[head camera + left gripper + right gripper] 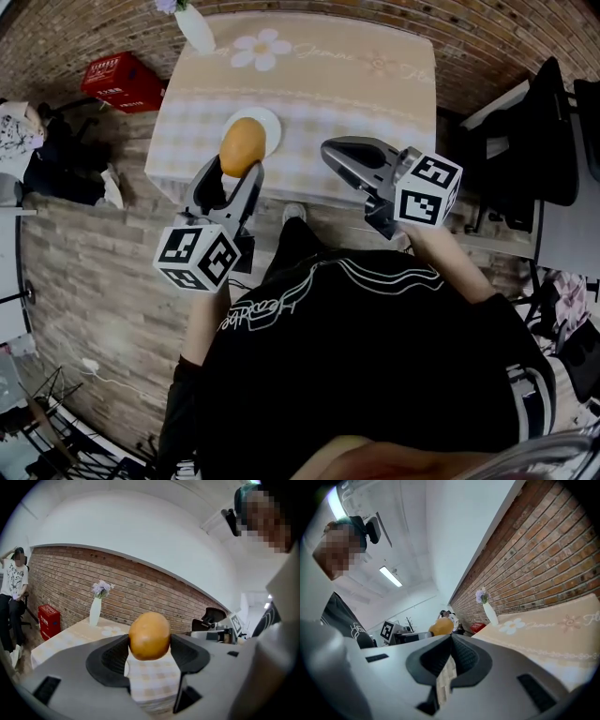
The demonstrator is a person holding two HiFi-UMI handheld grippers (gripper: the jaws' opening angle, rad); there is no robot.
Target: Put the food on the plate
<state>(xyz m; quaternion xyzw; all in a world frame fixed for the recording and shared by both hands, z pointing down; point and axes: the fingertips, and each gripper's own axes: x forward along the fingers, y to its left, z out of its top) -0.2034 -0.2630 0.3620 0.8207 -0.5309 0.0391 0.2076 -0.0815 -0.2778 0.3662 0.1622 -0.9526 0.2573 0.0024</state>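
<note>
A round orange-brown piece of food [243, 143] is clamped between the jaws of my left gripper [244, 167]. In the head view it hangs in front of the white plate [272, 122], which lies near the table's front edge. The left gripper view shows the food [149, 635] pressed between both pads, with the checked cloth below it. My right gripper [330, 150] is held over the table's front edge to the right of the plate. Its jaws meet at the tips [451, 641] with nothing between them. From the right gripper view the food [442, 626] shows off to the left.
The table carries a beige checked cloth [328, 84] with a daisy print. A white vase [194, 26] with flowers stands at its back left corner. A red crate [124, 82] sits on the floor to the left, and a black chair [553, 141] to the right. A person [14, 588] stands far left.
</note>
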